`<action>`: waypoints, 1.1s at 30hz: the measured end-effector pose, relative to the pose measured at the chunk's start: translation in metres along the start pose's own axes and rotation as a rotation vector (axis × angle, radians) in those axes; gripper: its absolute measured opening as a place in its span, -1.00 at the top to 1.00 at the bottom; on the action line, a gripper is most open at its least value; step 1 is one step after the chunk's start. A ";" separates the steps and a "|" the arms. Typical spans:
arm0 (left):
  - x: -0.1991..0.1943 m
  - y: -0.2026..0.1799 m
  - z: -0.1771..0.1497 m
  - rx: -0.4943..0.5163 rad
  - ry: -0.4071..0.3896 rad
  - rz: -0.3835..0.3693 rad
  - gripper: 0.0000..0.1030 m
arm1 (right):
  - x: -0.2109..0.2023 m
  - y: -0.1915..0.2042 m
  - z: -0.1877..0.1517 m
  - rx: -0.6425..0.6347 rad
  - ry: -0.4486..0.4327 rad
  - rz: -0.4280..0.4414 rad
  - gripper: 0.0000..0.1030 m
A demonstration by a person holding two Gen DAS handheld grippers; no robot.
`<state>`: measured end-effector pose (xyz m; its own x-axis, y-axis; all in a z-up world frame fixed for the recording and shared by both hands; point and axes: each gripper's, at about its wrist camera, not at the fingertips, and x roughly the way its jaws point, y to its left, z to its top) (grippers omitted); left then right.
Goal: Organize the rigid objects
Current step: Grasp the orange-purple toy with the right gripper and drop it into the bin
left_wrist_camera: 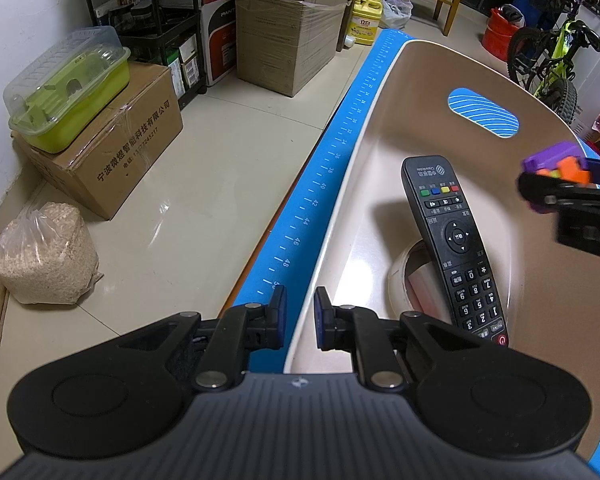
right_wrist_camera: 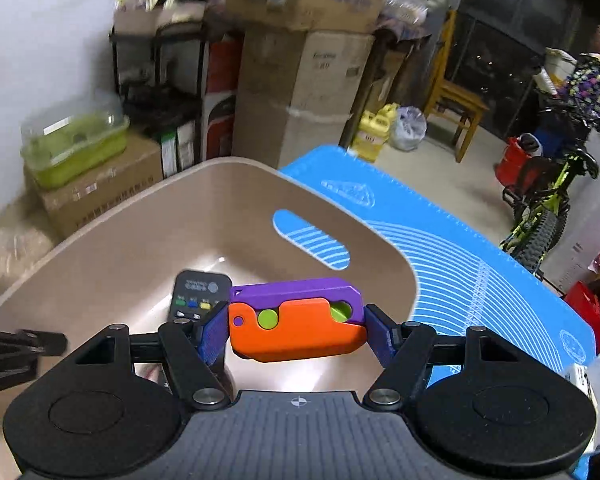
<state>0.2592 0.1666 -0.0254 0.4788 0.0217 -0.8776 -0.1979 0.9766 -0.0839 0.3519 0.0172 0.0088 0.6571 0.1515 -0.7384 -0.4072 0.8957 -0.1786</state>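
left wrist view: remote (left_wrist_camera: 456,240) already lies in the beige bin (left_wrist_camera: 380,92) at 3 o'clock; left gripper (left_wrist_camera: 300,316), nearly pressed together, holds nothing. right wrist view: right gripper (right_wrist_camera: 298,326) pinches the purple-orange toy (right_wrist_camera: 300,332) above the bin, not yet dropped.

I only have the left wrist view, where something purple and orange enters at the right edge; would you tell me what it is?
Observer: It is a purple and orange toy with green discs, clamped end to end by the right gripper.
Operator: Thank you. Is it over the bin?
Observer: Yes, the beige bin opens directly below it, with the remote control lying beyond the toy.
Operator: What lies to the right of the bin?
Observer: The blue mat spreads out there, printed with white curved lines, and a white bag sits at its near right edge.
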 end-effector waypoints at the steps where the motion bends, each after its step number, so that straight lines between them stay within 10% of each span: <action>1: 0.000 0.000 0.000 0.000 0.000 0.000 0.68 | 0.006 0.002 0.001 -0.012 0.016 -0.004 -0.41; 33: 0.001 -0.001 0.000 0.003 0.000 0.004 0.64 | 0.090 0.023 0.003 -0.278 0.300 -0.066 -0.49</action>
<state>0.2595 0.1660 -0.0261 0.4780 0.0255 -0.8780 -0.1974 0.9771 -0.0791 0.4032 0.0530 -0.0595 0.4903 -0.0680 -0.8689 -0.5530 0.7463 -0.3705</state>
